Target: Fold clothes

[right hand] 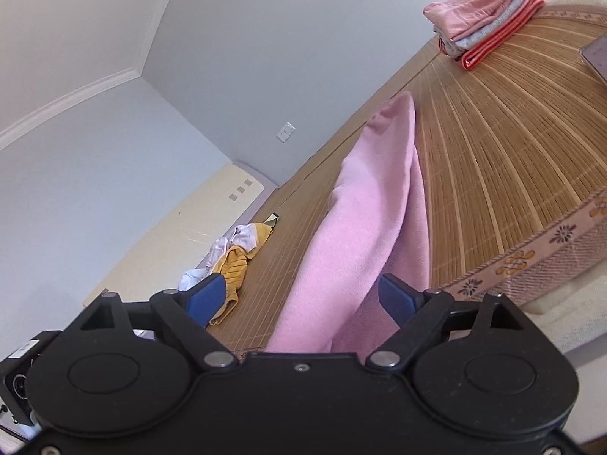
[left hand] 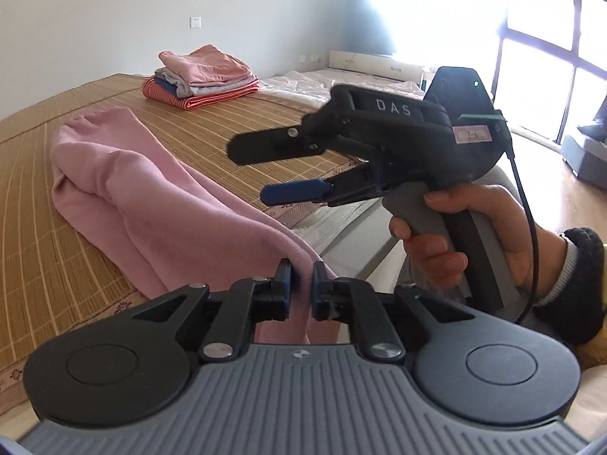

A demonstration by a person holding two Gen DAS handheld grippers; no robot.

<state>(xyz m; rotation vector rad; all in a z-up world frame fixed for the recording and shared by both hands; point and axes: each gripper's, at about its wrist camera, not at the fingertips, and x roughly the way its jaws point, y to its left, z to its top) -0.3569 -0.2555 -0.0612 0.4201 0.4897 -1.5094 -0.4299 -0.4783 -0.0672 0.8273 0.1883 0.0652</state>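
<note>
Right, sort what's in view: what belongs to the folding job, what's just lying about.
Part of the job:
pink garment, pinched in the left gripper
right gripper, open
stack of folded clothes
yellow and white clothes, unfolded

Lying about:
bamboo mat under everything
wall socket
window

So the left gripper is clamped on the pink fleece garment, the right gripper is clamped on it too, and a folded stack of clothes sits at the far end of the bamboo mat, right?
Not quite. The right gripper has its jaws open and holds nothing, as the left wrist view shows. The left gripper is clamped on the pink fleece garment, and the folded stack of clothes does sit at the far end of the bamboo mat.
</note>
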